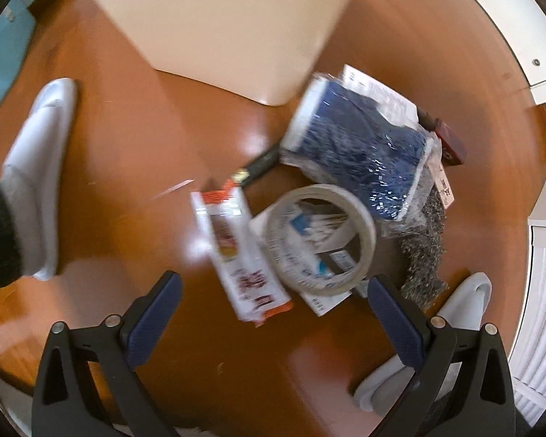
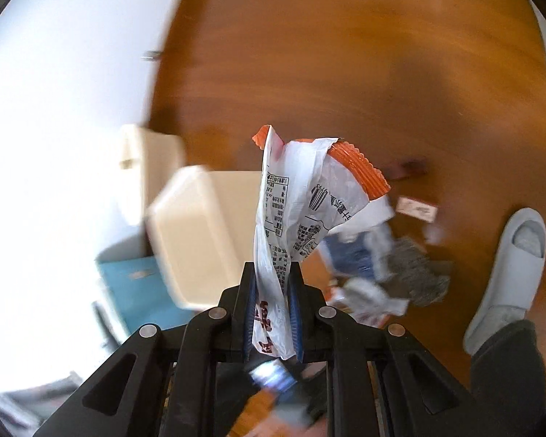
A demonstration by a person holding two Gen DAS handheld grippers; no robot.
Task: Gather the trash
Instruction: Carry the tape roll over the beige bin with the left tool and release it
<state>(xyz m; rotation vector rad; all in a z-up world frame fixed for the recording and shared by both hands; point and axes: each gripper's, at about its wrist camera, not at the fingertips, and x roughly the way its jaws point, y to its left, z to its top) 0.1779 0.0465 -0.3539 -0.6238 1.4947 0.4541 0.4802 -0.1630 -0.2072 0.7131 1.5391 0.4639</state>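
Right hand-held gripper (image 2: 271,313) pinches orange-white wrapper (image 2: 298,211) upright, likely bound for cream bin (image 2: 196,233); left hand-held gripper (image 1: 273,313) wide, empty, above tape roll (image 1: 322,240) in floor litter.

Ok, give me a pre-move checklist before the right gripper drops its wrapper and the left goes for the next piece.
1. Right gripper has a firm hold: ok, shut on the white-and-orange wrapper.
2. Wrapper clear of the floor: ok, it hangs free ahead of the fingers.
3. Cream bin within reach: cannot tell; it lies left of the wrapper, not under it, and is blurred.
4. Left gripper ready to grasp: ok, open and empty above the pile.
5. Next target chosen: ok, the tape roll and a second orange wrapper lie between the fingers.
6. Feet out of the way: not ok, a grey slipper sits close to the right finger.
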